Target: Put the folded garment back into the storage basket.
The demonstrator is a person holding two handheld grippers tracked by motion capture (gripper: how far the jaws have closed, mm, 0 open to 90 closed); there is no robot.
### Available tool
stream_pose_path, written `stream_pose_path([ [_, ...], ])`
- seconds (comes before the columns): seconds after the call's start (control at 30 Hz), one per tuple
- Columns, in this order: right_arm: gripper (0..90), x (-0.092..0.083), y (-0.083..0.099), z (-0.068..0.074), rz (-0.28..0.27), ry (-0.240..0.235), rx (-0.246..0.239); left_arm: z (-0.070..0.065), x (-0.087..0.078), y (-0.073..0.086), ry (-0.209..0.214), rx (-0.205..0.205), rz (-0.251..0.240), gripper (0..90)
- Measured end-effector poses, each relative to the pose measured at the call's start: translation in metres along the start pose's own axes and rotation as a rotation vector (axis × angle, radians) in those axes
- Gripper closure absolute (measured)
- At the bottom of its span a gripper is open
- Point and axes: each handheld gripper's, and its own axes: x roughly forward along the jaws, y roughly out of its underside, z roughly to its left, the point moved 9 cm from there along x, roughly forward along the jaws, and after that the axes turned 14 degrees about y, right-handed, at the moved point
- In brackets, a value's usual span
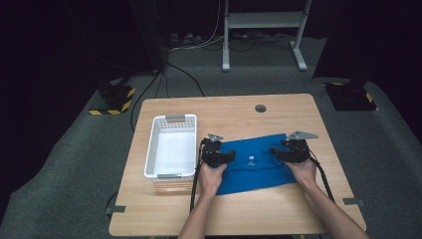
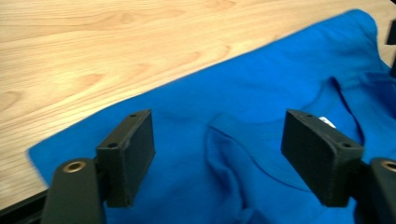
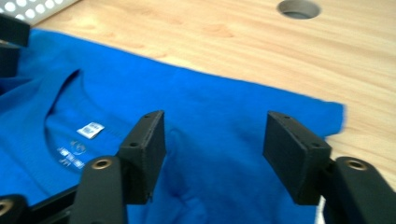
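Observation:
A blue T-shirt lies folded flat on the wooden table, collar and white neck label facing up. My left gripper hovers over the shirt's left end, my right gripper over its right end. In the left gripper view the left gripper is open, black pads wide apart above a small raised fold of the shirt, not touching it. In the right gripper view the right gripper is open too, with the shirt lying loose below and the label to the left.
A white perforated basket stands empty just left of the shirt, near my left hand. A round cable hole sits in the table behind the shirt. Bare wood runs along the table's front edge. Beyond the table there are cables and stand legs on grey carpet.

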Motion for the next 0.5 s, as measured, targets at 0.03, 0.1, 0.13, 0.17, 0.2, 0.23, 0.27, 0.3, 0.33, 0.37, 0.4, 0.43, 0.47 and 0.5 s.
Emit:
stream_pose_path([
  [0.03,41.0,0.001,0.001,0.003,0.007,-0.008,-0.007,-0.002,0.002,0.001,0.007,0.006,0.007,28.7],
  [0.1,44.6,0.003,0.004,0.008,0.018,-0.025,-0.024,-0.006,0.007,0.004,0.017,0.012,0.018,32.0],
  [0.13,46.3,0.005,0.005,0.01,0.023,-0.033,-0.031,-0.007,0.01,0.005,0.019,0.015,0.025,34.4],
  [0.17,48.3,0.007,0.007,0.012,0.031,-0.038,-0.038,-0.008,0.012,0.007,0.014,0.02,0.037,36.8],
  [0.2,49.8,0.008,0.008,0.013,0.037,-0.039,-0.047,-0.008,0.015,0.009,0.009,0.025,0.046,38.9],
  [0.23,51.5,0.01,0.01,0.014,0.045,-0.041,-0.055,-0.008,0.018,0.01,0.006,0.032,0.056,41.3],
  [0.27,53.3,0.011,0.012,0.015,0.052,-0.043,-0.059,-0.008,0.021,0.012,0.002,0.035,0.066,43.4],
  [0.3,54.7,0.012,0.013,0.016,0.06,-0.047,-0.064,-0.006,0.023,0.014,-0.006,0.041,0.08,44.4],
  [0.33,56.3,0.014,0.015,0.017,0.065,-0.049,-0.072,-0.006,0.025,0.013,-0.009,0.047,0.074,44.8],
  [0.37,57.5,0.015,0.016,0.017,0.072,-0.049,-0.076,-0.005,0.027,0.011,-0.008,0.046,0.067,45.7],
  [0.4,58.5,0.016,0.017,0.017,0.077,-0.05,-0.081,-0.004,0.029,0.01,0.0,0.047,0.066,45.2],
  [0.43,59.2,0.017,0.018,0.018,0.079,-0.051,-0.081,-0.003,0.031,0.008,0.008,0.052,0.069,43.9],
  [0.47,59.6,0.018,0.018,0.018,0.079,-0.052,-0.079,-0.002,0.033,0.006,0.011,0.056,0.069,43.0],
  [0.5,59.9,0.018,0.018,0.019,0.078,-0.051,-0.076,-0.001,0.035,0.004,0.014,0.064,0.073,42.5],
])
